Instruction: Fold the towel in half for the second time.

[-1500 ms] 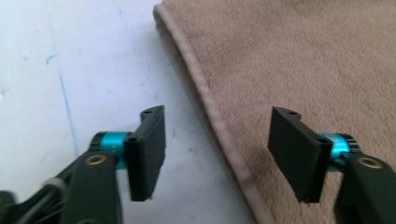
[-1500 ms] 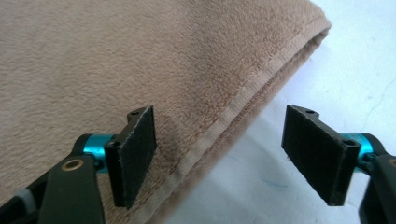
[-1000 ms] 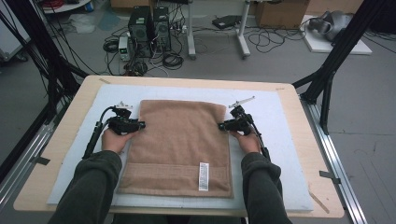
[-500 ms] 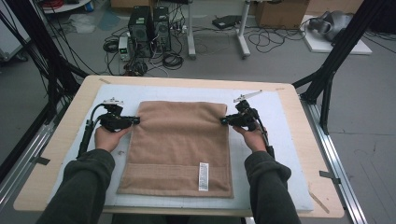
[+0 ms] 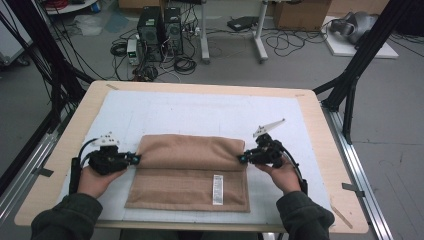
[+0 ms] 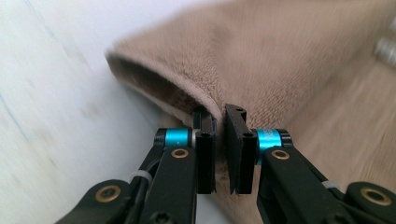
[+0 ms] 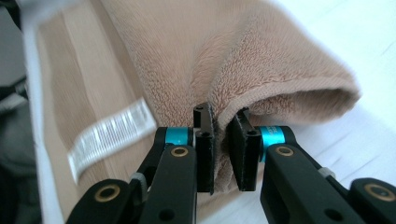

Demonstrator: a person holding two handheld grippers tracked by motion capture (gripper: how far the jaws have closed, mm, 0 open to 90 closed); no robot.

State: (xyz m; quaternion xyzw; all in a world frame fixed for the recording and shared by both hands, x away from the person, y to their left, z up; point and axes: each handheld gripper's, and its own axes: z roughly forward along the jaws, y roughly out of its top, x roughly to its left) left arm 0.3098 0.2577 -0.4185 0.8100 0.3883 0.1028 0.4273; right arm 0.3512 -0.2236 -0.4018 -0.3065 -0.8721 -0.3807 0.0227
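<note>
Towel [image 5: 192, 170] lies on the desk's [image 5: 310, 107] white mat [image 5: 200, 112], far half folded toward the near edge. Left tool [image 5: 134, 158] is nearly closed, pinching the left hem. Right tool [image 5: 241, 159] likewise clamps the right hem. White label [image 5: 217, 189] faces up.

towel label [image 5: 217, 188] print too small, towel [image 6: 327, 135] edge blurred

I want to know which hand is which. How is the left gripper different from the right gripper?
The left gripper pinches the towel's left edge; the right gripper pinches its right edge. The left gripper's grey plate lies low and flat, while the right gripper's plate sticks up and outward. Both are black with blue rings, shut on the folded-over brown towel, each held by one hand.
</note>
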